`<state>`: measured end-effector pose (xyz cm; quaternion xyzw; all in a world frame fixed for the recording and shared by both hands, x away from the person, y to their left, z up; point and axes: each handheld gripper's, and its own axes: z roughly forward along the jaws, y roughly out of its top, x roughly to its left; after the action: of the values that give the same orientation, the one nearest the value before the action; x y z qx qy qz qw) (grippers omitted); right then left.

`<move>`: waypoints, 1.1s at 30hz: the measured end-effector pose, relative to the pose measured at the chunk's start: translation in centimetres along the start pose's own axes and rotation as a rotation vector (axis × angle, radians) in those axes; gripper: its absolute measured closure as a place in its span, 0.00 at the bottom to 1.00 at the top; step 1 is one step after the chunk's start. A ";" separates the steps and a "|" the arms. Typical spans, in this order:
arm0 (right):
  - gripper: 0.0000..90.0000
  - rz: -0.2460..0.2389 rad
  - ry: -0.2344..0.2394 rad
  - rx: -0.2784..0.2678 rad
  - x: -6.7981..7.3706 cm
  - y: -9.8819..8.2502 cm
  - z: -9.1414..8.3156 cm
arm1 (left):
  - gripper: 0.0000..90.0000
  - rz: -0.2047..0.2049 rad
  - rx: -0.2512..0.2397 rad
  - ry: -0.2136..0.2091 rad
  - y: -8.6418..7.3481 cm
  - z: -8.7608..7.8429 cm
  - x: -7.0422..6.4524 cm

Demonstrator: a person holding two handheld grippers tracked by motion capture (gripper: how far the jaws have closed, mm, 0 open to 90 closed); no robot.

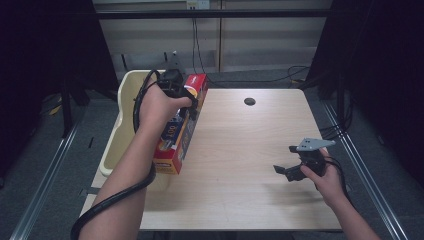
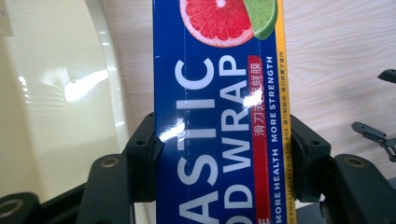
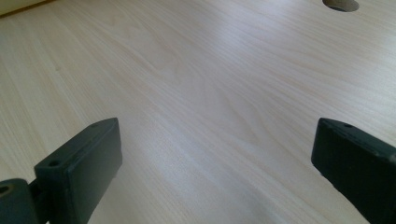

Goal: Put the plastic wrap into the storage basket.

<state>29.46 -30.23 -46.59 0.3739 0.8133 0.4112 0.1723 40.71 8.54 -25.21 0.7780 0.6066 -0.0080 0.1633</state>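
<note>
One pickup done: your left tool (image 2: 219, 154) is clamped on the plastic wrap box (image 2: 219, 93), held at the counter's (image 1: 240, 150) left edge beside the cream bin (image 1: 125, 95). Your right tool (image 1: 286, 170) rests jaws apart near the right edge. Placing the box is left.

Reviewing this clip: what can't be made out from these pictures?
- High view: the left gripper jaws sit behind the hand and the plastic wrap box.
- Left gripper view: the box's print is cut off by the frame edges.
- High view: the inside of the cream bin is hidden by the forearm.
</note>
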 end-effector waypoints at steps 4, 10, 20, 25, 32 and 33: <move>0.02 -0.002 0.000 -0.002 0.0 0.0 0.0 | 0.45 -0.005 0.003 -0.001 0.1 -0.5 0.3; 0.02 -0.004 0.003 0.002 0.1 0.0 0.1 | 0.45 -0.016 -0.001 0.003 0.2 -1.2 0.7; 0.02 -0.005 0.000 0.001 0.1 0.0 0.1 | 0.45 -0.039 -0.008 0.011 0.1 -2.0 1.6; 0.02 -0.010 0.002 0.002 0.2 0.0 0.2 | 0.45 -0.054 -0.009 0.016 -0.1 -2.4 2.3; 0.02 -0.008 0.003 0.005 0.2 0.0 0.3 | 0.45 -0.069 -0.024 0.031 -0.4 -3.3 3.5; 0.02 -0.010 0.002 0.005 0.2 0.0 0.3 | 0.45 -0.070 -0.027 0.034 -0.4 -3.4 3.6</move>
<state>29.48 -29.88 -46.70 0.3698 0.8165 0.4085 0.1726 40.67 12.95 -22.89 0.7541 0.6362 0.0074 0.1629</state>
